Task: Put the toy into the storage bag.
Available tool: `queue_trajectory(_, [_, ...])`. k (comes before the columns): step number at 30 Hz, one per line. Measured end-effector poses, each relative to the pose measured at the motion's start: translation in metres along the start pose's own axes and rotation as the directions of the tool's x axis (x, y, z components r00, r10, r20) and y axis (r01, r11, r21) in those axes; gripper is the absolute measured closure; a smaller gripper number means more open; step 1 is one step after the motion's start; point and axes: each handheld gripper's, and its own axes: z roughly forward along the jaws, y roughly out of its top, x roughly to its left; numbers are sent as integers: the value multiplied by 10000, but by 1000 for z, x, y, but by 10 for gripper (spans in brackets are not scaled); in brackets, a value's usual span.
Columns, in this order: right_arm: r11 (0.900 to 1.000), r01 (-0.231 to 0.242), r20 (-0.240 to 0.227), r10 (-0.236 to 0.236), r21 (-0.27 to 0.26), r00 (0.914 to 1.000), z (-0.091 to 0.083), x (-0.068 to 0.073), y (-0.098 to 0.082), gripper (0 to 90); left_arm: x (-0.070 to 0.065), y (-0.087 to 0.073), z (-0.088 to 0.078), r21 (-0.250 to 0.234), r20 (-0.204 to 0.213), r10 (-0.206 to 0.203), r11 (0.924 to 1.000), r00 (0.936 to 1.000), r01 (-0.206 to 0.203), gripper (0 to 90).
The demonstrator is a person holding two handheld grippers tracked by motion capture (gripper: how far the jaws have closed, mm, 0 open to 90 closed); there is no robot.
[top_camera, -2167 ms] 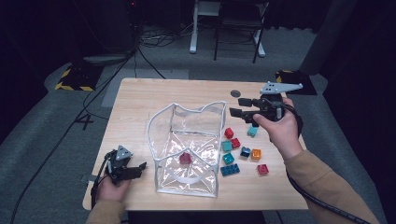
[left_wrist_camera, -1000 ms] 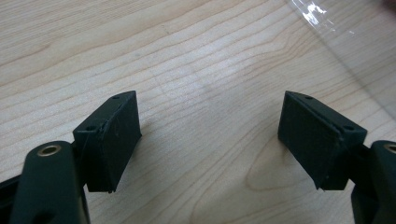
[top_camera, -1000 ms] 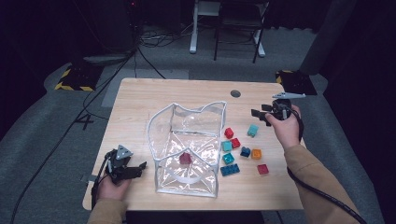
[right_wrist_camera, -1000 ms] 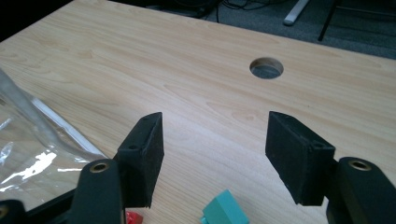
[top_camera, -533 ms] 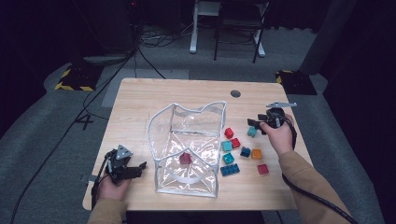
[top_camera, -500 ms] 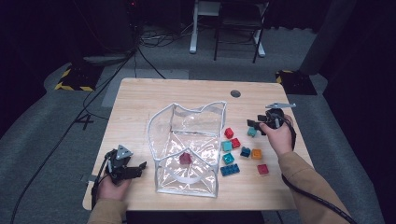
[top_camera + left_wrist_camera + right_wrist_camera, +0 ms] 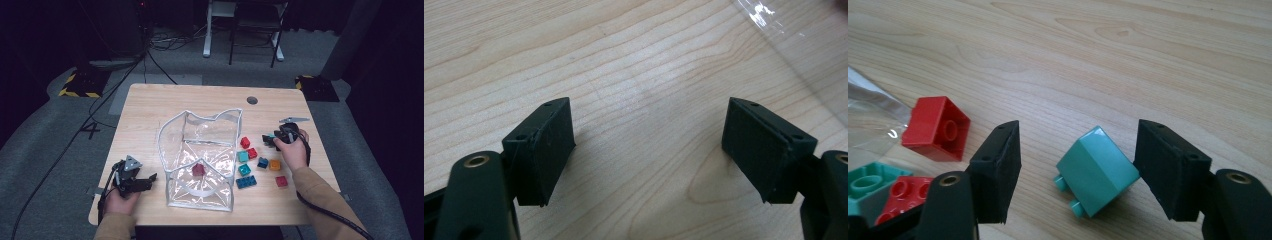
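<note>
The right tool (image 7: 1075, 170) is low over the table (image 7: 210, 102), its two black jaws spread, and they have just been opening a little more. Between them lies a teal brick (image 7: 1097, 171) — a small plastic cube with smooth, shiny faces, tipped on its side so that its round studs point toward the lower left in the right gripper view. One corner of it is very near the right jaw; whether it touches I cannot tell, and the left jaw stands clearly apart from it. In the high view this brick (image 7: 271, 136) is at the right part of the table, beside the other bricks and well apart from the clear bag (image 7: 200, 160).

The table is pale wood with a fine, wavy grain. The bag is of transparent, glossy plastic with a white edge, standing open, and a dark red brick (image 7: 198, 170) lies inside it. In the right gripper view a red brick (image 7: 936, 128) lies on its side, showing its hollow underside.

The left tool (image 7: 648, 145) rests near the front left edge of the table — jaws spread, nothing between them but wood.
</note>
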Motion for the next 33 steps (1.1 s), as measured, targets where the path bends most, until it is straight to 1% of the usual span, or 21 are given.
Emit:
queue_trajectory(1, [10000,0,0,0,0,10000,0,0,0,353,0,0,0,0,0,0,10000,10000,0,213])
queue_trajectory(2, [10000,12,130,-13,56,9999,2,-1,-1,353,0,0,0,0,-2,-1,10000,10000,1,213])
queue_trajectory(7, [9995,79,132,-83,299,9999,8,0,-6,362,0,0,0,-3,-2,-6,10000,10000,6,213])
queue_trajectory(10, [9987,291,135,-297,421,9995,9,2,-8,374,0,0,0,-1,-1,-3,10000,10000,3,213])
queue_trajectory(11, [9987,291,135,-297,421,9995,9,2,-8,374,0,0,0,-1,-1,-3,10000,10000,3,213])
queue_trajectory(12, [9977,429,134,-436,519,9990,9,3,-9,383,0,0,0,-2,-2,-2,10000,10000,2,213])
queue_trajectory(13, [9969,520,152,-530,585,9985,9,3,-9,426,0,0,0,-1,-2,-2,10000,10000,2,213])
queue_trajectory(15, [9960,575,137,-585,681,9982,9,3,-10,441,0,0,0,-2,1,-6,10000,10000,6,213])
queue_trajectory(18, [9934,739,109,-751,876,9971,9,4,-12,506,0,0,0,0,0,-1,10000,10000,1,213])
queue_trajectory(20, [9926,835,110,-848,881,9963,10,5,-12,557,0,0,0,-1,-1,-4,10000,10000,4,213])
queue_trajectory(22, [9906,978,134,-996,959,9949,9,6,-12,569,0,0,0,0,-1,1,10000,10000,-1,213])
queue_trajectory(27, [9904,1035,109,-1050,918,9944,8,7,-10,572,0,0,0,1,0,0,10000,10000,0,213])
queue_trajectory(33, [9919,1123,-117,-1118,598,9937,-6,12,2,572,0,0,0,3,0,2,10000,10000,-2,213])
